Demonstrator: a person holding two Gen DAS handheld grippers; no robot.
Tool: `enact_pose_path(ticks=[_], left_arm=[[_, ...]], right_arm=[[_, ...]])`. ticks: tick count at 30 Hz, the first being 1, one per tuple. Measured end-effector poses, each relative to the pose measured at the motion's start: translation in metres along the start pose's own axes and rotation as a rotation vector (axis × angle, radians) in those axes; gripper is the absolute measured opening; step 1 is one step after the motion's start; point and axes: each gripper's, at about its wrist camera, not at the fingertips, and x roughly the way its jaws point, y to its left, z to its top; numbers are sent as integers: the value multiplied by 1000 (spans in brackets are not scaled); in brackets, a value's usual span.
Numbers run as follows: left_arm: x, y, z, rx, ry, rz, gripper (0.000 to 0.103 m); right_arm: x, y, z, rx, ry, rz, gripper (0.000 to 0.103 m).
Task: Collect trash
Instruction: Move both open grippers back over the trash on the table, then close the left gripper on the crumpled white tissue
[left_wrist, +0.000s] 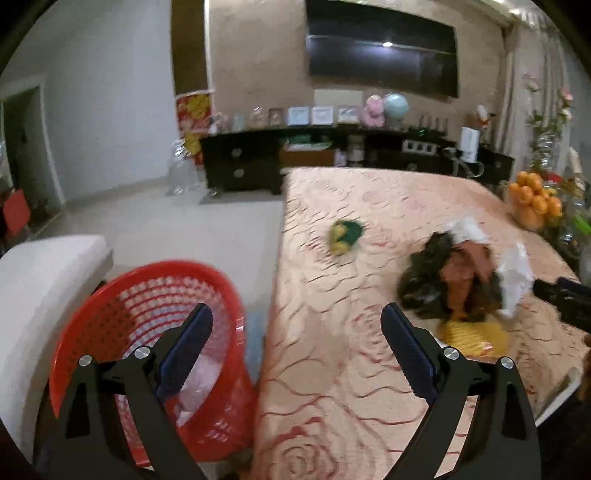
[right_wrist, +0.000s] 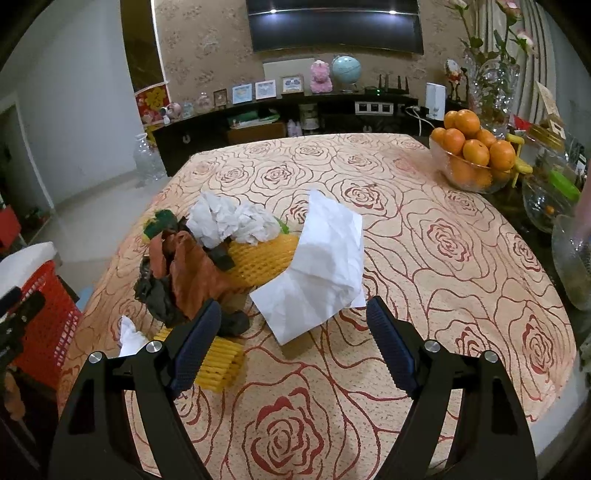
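Rose-patterned tablecloth (right_wrist: 443, 258): trash pile (right_wrist: 207, 266), orange bowl (right_wrist: 471, 173); red basket (left_wrist: 147, 332) beside.

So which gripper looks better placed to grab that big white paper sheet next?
The right gripper, probably. Its open jaws already frame the white paper sheet just ahead. The left gripper, also open and empty, sits by the table edge near the red basket.

No readable text, red wall poster (right_wrist: 152, 99) characters too blurred
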Motion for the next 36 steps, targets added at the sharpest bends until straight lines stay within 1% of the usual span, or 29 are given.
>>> enact_pose_path(ticks=[2,3,6,9,10,12,14,16,18,20,23,26,29,32,33,36], left_arm=[[0,-11,1,12,14,-65,89],[5,-22,-2,34,40,-99,89],[21,-46,-13,99,102,-139,89],[37,-67,-23,160,148,-172,89],[43,-71,-25,165,162,-179,88],[54,-76,-29,155,198,-203,79],[65,-78,-32,135,231,-221,65],[74,-79,-35,117,259,-241,60],[77,-80,-37,104,263,-261,56],[76,-82,-38,112,260,-266,52],[76,-80,-39,106,258,-261,52],[76,-70,-40,69,265,-257,52],[74,-60,-41,60,261,-223,52],[76,-53,-41,28,270,-229,53],[76,-52,-41,19,274,-235,53],[79,-53,-41,15,277,-252,61]], right_arm=[[0,-1,0,2,2,1,78],[0,-2,0,6,6,3,78],[2,-4,-1,16,14,11,78],[3,-4,-2,17,25,17,78],[4,-4,-3,16,31,21,78],[6,-3,-5,13,40,26,78],[7,-1,-6,4,50,30,78],[8,1,-8,-3,62,35,78],[11,3,-10,-9,80,45,78],[16,5,-13,-14,113,65,78],[25,10,-19,-27,174,85,78],[31,15,-24,-54,214,96,78],[36,20,-29,-78,244,96,78],[43,23,-34,-90,285,87,78],[45,24,-35,-89,290,84,78],[45,25,-35,-92,290,83,78]])
